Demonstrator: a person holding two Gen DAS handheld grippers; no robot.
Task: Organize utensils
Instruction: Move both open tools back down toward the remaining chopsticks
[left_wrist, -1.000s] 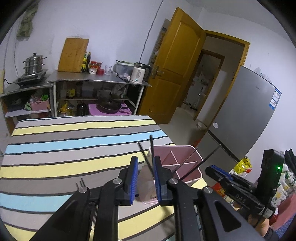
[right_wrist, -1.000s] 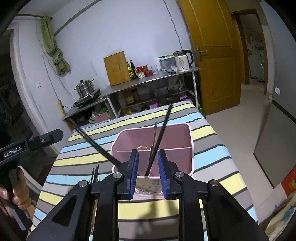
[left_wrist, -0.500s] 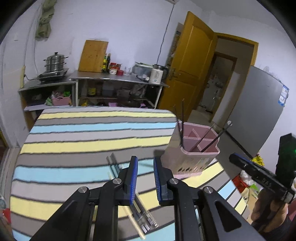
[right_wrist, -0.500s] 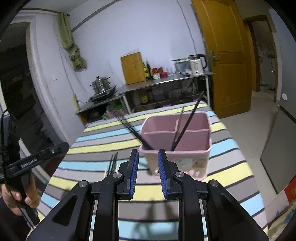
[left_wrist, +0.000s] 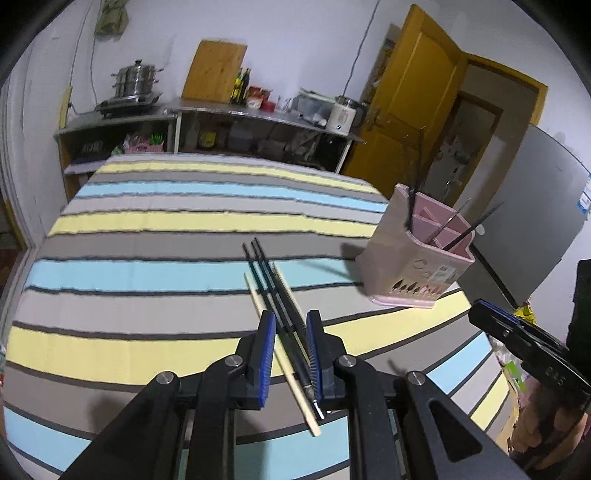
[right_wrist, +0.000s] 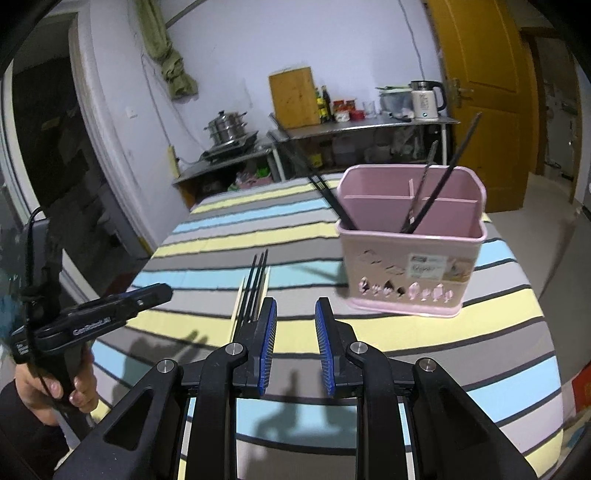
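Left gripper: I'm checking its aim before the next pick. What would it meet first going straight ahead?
Probably the loose chopsticks on the striped tablecloth; they already lie between the left gripper's open fingers, though its height above them is unclear.

**A lived-in home kitchen**

A steel counter (left_wrist: 258, 114) at twelve o'clock carries a stacked steamer pot (left_wrist: 136, 79), chopping board (left_wrist: 214, 70), sauce bottles (left_wrist: 242, 86) and kettle (left_wrist: 343, 116). At two o'clock stands a fridge (left_wrist: 532, 206) by a wooden door (left_wrist: 410, 92).
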